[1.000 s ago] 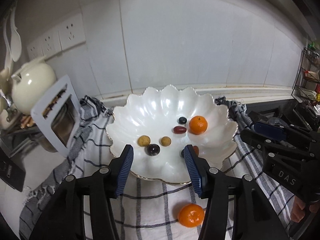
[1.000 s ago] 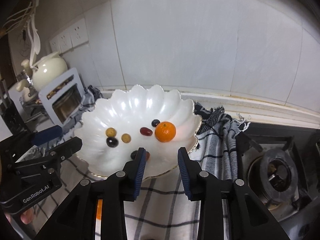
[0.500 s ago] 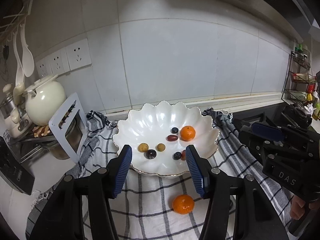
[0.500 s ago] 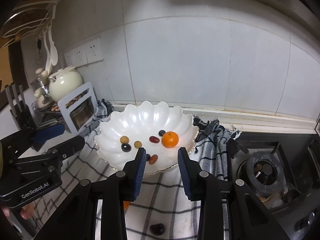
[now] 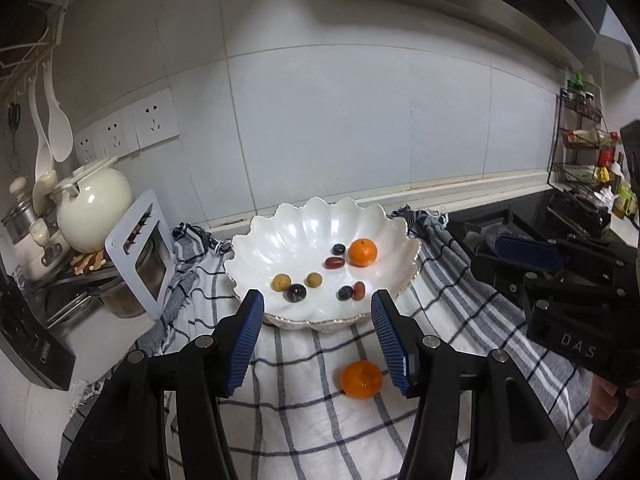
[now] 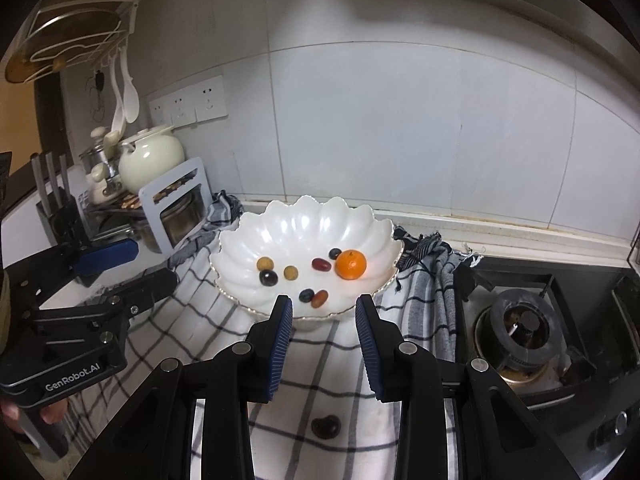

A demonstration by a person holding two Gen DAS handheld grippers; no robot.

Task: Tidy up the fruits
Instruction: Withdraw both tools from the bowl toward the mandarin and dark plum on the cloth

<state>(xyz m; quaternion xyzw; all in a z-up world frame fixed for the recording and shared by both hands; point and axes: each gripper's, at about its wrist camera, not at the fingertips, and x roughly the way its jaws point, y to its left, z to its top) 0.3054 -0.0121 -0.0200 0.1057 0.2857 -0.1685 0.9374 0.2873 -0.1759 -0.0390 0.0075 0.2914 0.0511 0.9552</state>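
Note:
A white scalloped bowl (image 5: 288, 232) (image 6: 296, 220) sits on a checked cloth. It holds a mandarin (image 5: 362, 252) (image 6: 351, 264) and several small fruits: dark grapes, red dates and tan longans. A second mandarin (image 5: 361, 379) lies on the cloth in front of the bowl, between the fingers of my left gripper (image 5: 318, 344), which is open and empty above it. A dark fruit (image 6: 326, 426) lies on the cloth below my right gripper (image 6: 323, 342), which is open and empty.
A cream teapot (image 5: 94, 208), a white-framed jar (image 5: 142, 258) and a rack stand at the left. A gas stove (image 6: 532, 332) is at the right. A spice rack (image 5: 584, 152) stands far right. The tiled wall is behind.
Both grippers have pulled back and up from the bowl. The bowl looks smaller now, and the loose mandarin and the dark fruit on the cloth have come into view.

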